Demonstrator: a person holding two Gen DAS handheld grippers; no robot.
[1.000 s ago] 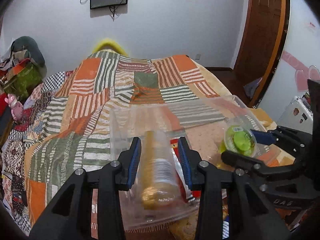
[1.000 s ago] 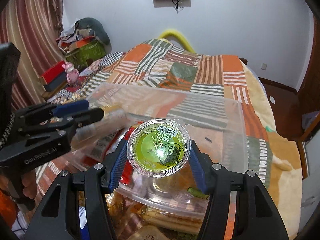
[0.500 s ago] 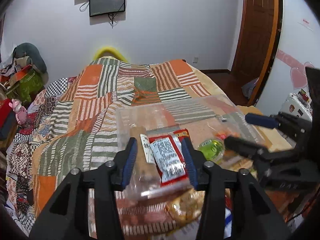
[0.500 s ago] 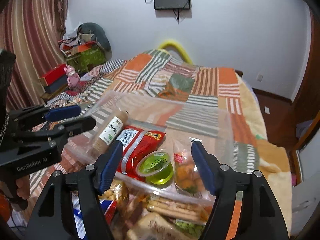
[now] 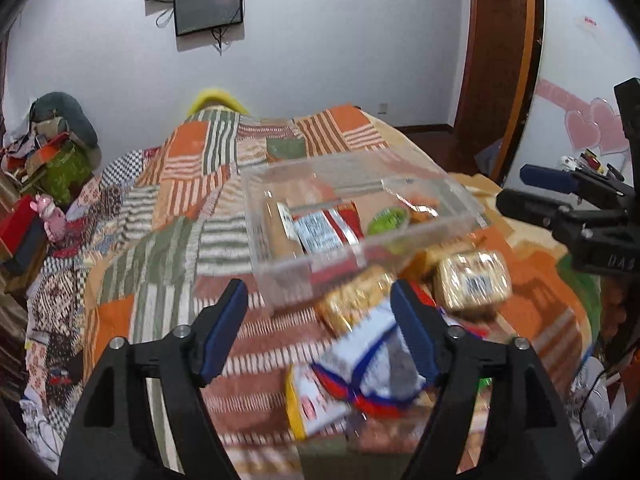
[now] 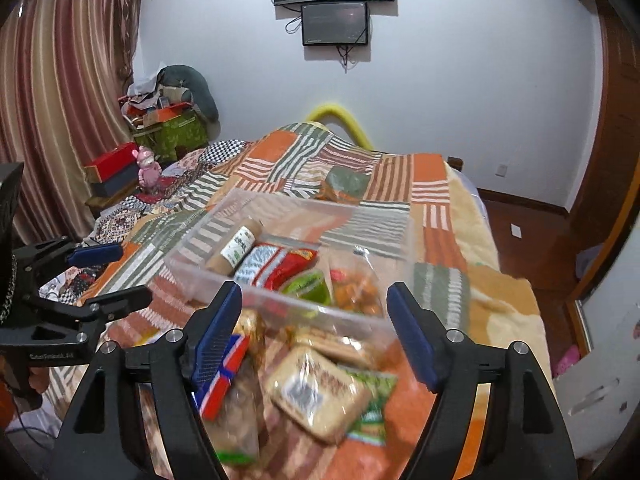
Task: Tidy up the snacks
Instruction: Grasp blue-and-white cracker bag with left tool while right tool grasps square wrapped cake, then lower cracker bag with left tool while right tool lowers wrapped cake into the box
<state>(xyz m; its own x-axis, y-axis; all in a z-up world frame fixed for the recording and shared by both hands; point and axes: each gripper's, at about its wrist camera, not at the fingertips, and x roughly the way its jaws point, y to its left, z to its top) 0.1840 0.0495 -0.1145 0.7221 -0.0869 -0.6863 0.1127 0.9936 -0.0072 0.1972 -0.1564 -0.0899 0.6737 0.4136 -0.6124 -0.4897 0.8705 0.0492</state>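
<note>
A clear plastic box [image 5: 460, 224] [image 6: 188, 276] sits on the patchwork bed. Inside lie a brown tube snack [image 5: 276, 232] [image 6: 232, 252], a red packet [image 5: 324, 228] [image 6: 276, 266], a green jelly cup [image 5: 388, 220] [image 6: 310, 286] and an orange snack bag [image 6: 356, 290]. Loose snacks lie in front of the box: a golden biscuit pack [image 5: 472, 280] [image 6: 316, 392], a white, blue and red packet [image 5: 360, 376] [image 6: 220, 376]. My left gripper [image 5: 320, 332] [image 6: 108, 276] is open and empty, raised over the loose snacks. My right gripper [image 6: 314, 336] [image 5: 532, 188] is open and empty above them.
The patchwork quilt [image 5: 160, 216] covers the bed. A green box and clutter [image 6: 172, 132] and a pink toy [image 6: 148, 168] stand at the left by the curtain. A wooden door [image 5: 500, 60] is on the right, screens [image 6: 334, 0] on the far wall.
Both grippers opened and drew back up from the box. The brown tube and the green jelly cup now lie in the box, released.
</note>
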